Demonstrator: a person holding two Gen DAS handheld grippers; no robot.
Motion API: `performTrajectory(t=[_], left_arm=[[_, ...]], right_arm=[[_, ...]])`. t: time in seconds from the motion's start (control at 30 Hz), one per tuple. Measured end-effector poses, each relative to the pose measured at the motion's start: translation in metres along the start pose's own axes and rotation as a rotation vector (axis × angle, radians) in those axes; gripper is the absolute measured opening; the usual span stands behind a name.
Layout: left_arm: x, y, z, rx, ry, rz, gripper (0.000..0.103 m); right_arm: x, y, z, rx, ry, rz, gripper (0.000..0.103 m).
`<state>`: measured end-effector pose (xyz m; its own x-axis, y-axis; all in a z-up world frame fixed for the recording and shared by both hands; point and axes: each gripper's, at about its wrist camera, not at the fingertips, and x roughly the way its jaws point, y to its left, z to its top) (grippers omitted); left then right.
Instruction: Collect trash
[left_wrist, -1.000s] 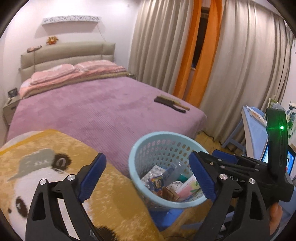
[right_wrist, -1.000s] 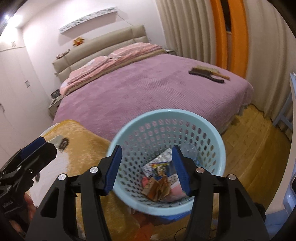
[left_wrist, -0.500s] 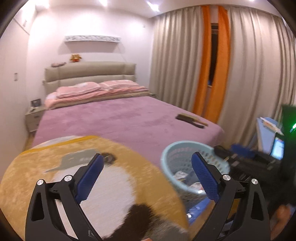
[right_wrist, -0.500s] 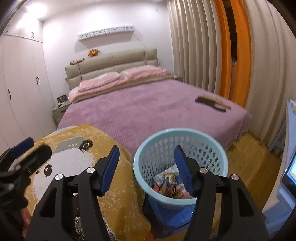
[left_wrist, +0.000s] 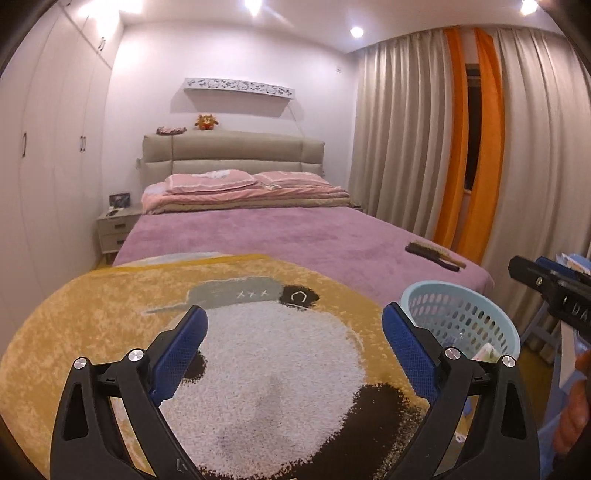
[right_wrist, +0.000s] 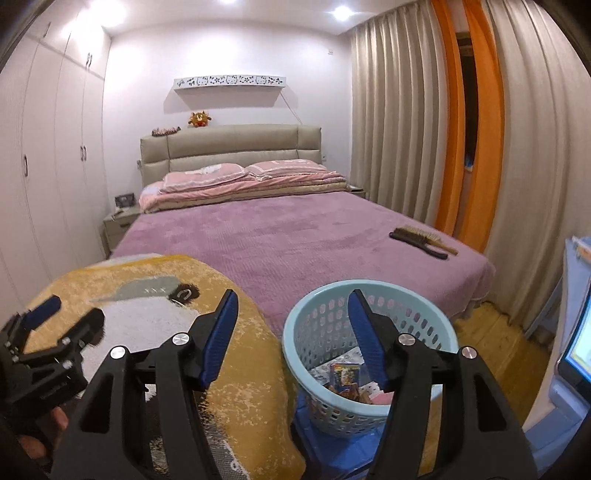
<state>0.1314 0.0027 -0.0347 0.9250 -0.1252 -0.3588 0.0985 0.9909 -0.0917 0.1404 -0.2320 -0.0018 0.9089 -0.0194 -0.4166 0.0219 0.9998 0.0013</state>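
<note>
A light blue perforated basket (right_wrist: 424, 308) stands on the floor at the foot of the bed, with wrappers and paper trash (right_wrist: 345, 373) lying in its bottom. My right gripper (right_wrist: 292, 297) hovers just before the basket, open, with nothing between its blue pads. In the left wrist view the basket (left_wrist: 461, 314) sits at the right. My left gripper (left_wrist: 295, 314) hangs open and empty over the round yellow panda rug (left_wrist: 110, 314). The right wrist view also catches the left gripper (right_wrist: 74, 314) at its left edge.
A purple bed (left_wrist: 277, 236) fills the middle, with a hairbrush (right_wrist: 424, 242) near its right corner. White wardrobes and a nightstand (left_wrist: 114, 229) line the left. Curtains hang on the right. A lit screen (right_wrist: 580, 350) is at the right edge. A blue stool (right_wrist: 332, 446) sits under the basket.
Both grippers have drawn back from the basket and tilted up. The left one has swung left over the rug. The right jaws stand slightly wider.
</note>
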Motion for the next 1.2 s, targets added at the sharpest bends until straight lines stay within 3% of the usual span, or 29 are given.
performTrajectory(t=[0.37, 0.57, 1.2], left_arm=[[0.006, 0.003, -0.011, -0.019, 0.037, 0.017, 0.094], [0.004, -0.009, -0.013, 0.034, 0.026, 0.041, 0.095], [0.007, -0.006, -0.011, 0.011, 0.041, 0.048, 0.095]], right_arm=[[0.005, 0.003, -0.011, 0.034, 0.000, -0.022, 0.058], [0.003, 0.004, -0.023, 0.047, 0.012, -0.023, 0.058], [0.000, 0.003, -0.023, 0.073, 0.016, -0.001, 0.064]])
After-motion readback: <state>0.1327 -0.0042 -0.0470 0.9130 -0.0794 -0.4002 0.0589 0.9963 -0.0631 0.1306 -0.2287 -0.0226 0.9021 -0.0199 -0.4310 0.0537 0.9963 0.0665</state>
